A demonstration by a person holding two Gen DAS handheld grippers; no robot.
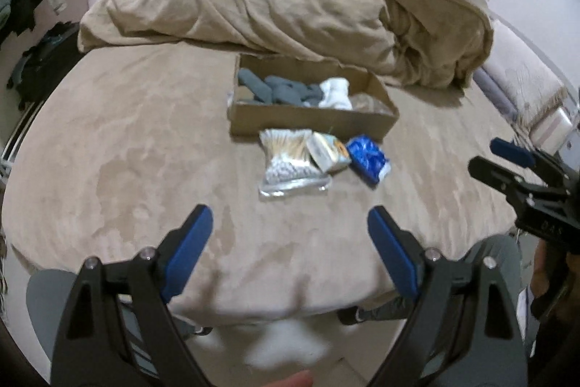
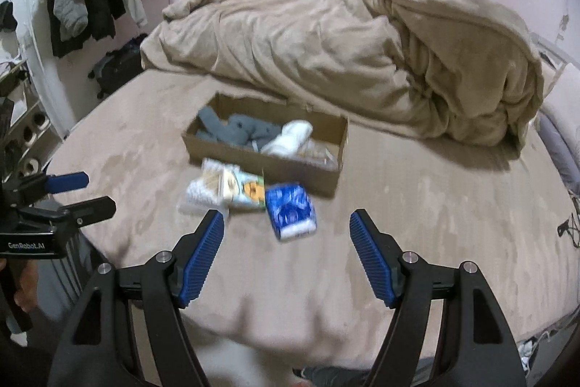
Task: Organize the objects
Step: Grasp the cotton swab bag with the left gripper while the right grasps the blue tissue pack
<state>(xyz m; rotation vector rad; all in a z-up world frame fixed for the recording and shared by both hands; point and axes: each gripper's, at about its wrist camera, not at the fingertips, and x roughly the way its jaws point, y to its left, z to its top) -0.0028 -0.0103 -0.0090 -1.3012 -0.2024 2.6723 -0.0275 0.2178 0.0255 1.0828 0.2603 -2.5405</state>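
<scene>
- The left gripper (image 1: 290, 242) hangs over the near edge of the beige plush bed cover (image 1: 127, 151), jaws spread wide with nothing between them.
- The right gripper (image 2: 286, 242) is likewise wide open and empty; it also shows at 3 o'clock in the left wrist view.
- Three loose things lie in a row on the cover, just in front of the shallow brown cardboard box (image 1: 308, 122), toward 12 o'clock from both grippers.
- One clear plastic bag of cotton swabs (image 1: 290, 158): probably light, soft and slippery, so it will sag. I would pinch it across the bulging middle, not the flat sealed end.
- One small pale packet with an orange print (image 2: 246, 193), overlapping the swab bag: likely a light, squashy pack; take it across its narrow width.
- One blue and white soft packet (image 2: 290, 211), just right of the pale one and nearest the right gripper: it looks compressible and glossy, so a grip across the short sides should hold, with some risk of slipping.
- Inside the box: several rolled grey socks (image 1: 279, 89), too tangled and blurred to count, one white rolled cloth bundle (image 1: 337, 93), and something pale at the right end that I cannot identify.
- One crumpled beige duvet (image 1: 290, 9) lies behind the box, its edge touching the box's far wall.
</scene>
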